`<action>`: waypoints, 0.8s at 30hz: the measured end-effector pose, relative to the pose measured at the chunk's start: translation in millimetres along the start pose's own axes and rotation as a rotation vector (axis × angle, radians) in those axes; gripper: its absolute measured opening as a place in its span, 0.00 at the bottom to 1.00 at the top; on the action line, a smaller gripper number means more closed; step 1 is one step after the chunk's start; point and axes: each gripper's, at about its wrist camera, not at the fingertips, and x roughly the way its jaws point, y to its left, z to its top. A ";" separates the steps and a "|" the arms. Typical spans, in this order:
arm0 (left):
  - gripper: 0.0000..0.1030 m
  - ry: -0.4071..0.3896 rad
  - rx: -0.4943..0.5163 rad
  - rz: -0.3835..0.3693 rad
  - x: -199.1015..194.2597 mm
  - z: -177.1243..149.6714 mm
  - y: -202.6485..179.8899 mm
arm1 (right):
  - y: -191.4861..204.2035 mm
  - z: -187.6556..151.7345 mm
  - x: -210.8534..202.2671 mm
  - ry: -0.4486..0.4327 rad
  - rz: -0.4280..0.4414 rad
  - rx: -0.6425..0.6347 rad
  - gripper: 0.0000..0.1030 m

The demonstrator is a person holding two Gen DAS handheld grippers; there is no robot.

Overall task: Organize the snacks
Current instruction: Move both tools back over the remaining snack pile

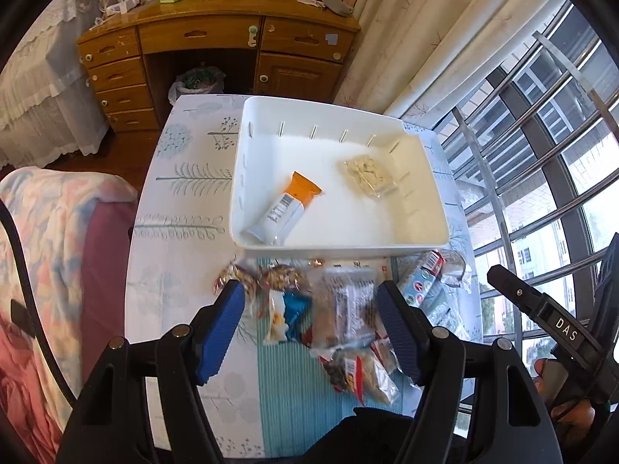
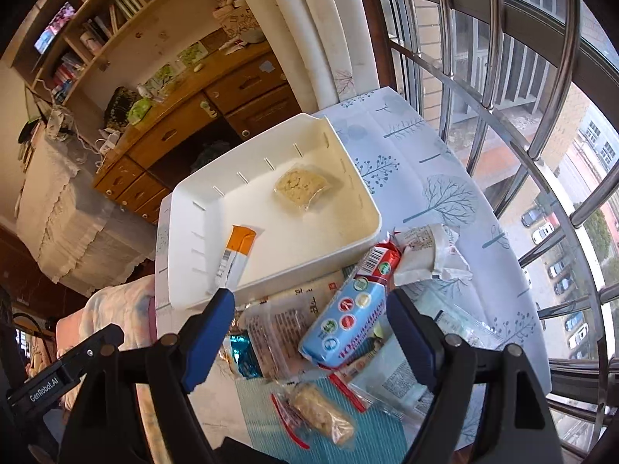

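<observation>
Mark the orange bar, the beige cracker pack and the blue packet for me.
orange bar (image 1: 288,208), left wrist view, wrapper middle.
beige cracker pack (image 2: 301,189), right wrist view, pack centre.
blue packet (image 2: 344,324), right wrist view, printed face.

Daylight comes in through the barred window on the right of the left wrist view, bright and cool; the white tray glows and its floor is nearly washed out, with soft shadows under the packets inside; the wooden desk behind is dimmer but clear; both views bend strongly toward the edges, with black corners; the clear-wrapped snack between the blue fingers is smeared with motion blur; the right wrist view is sharper, its window bars glinting.
</observation>
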 end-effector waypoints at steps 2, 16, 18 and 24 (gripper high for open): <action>0.68 -0.012 -0.028 0.011 -6.8 -10.4 -5.9 | -7.7 -3.3 -7.0 0.000 0.009 -0.023 0.79; 0.68 -0.045 -0.169 0.076 -24.6 -89.8 -52.8 | -60.6 -27.1 -41.1 -0.016 0.069 -0.205 0.79; 0.68 -0.045 -0.187 0.086 -25.2 -101.2 -58.6 | -69.6 -31.1 -43.3 -0.009 0.070 -0.220 0.79; 0.68 -0.026 -0.237 0.110 -18.5 -125.9 -67.6 | -91.1 -42.6 -43.9 0.005 0.070 -0.283 0.79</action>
